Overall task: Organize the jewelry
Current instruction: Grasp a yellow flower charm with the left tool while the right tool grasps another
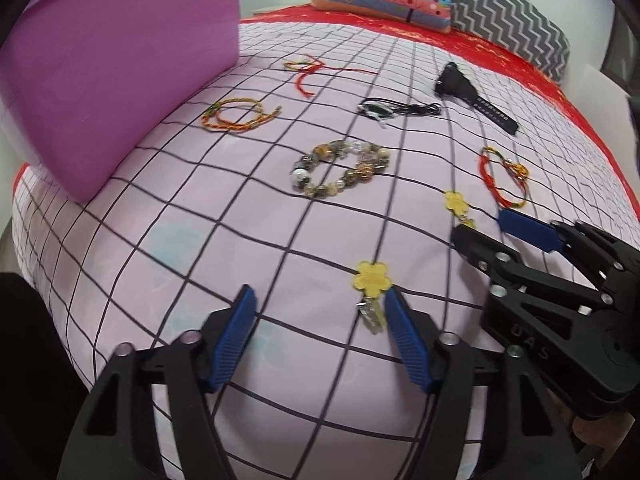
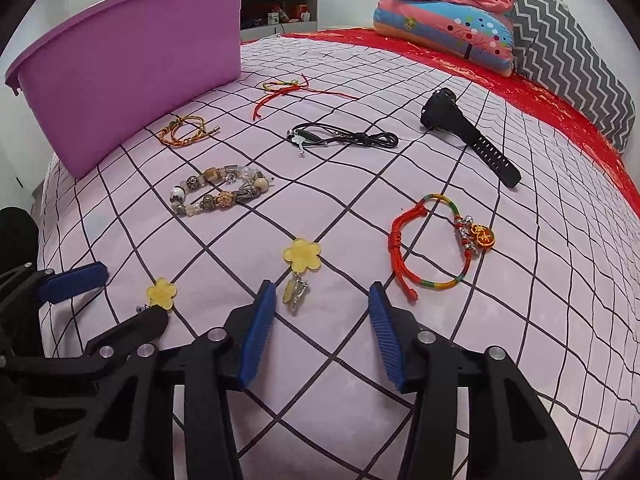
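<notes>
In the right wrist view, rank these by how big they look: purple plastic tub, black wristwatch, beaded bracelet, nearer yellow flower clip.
1. Purple plastic tub, by far the largest.
2. Black wristwatch and beaded bracelet look about alike; the watch's length is foreshortened, so I won't separate them.
3. Nearer yellow flower clip, smallest, despite lying closest to the camera.

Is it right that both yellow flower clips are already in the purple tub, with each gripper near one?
No. Both yellow flower clips lie on the checked bedspread, outside the purple tub, as the right wrist view shows. Each gripper, left and right, is near one.
</notes>
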`<action>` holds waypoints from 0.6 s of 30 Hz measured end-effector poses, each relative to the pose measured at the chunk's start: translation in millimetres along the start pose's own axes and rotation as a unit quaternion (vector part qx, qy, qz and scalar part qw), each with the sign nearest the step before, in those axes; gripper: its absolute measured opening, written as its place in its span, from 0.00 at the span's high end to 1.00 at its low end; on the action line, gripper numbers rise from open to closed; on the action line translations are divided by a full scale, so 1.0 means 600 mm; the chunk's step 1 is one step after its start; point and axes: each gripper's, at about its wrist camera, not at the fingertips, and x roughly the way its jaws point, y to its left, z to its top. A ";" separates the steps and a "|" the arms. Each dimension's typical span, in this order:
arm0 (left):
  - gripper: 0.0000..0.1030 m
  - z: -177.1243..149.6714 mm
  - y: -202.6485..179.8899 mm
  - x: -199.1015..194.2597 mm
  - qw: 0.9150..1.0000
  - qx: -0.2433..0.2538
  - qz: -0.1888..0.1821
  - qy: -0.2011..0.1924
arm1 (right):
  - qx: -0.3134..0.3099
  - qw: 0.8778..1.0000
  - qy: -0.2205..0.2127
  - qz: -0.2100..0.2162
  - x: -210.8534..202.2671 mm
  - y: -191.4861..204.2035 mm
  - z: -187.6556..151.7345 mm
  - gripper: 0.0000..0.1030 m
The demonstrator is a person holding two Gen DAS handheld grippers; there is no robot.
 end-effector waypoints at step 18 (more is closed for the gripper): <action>0.90 0.014 0.039 -0.015 0.996 -0.001 -0.088 0.033 | 0.067 0.997 -0.028 0.024 -0.053 0.005 -0.017 0.91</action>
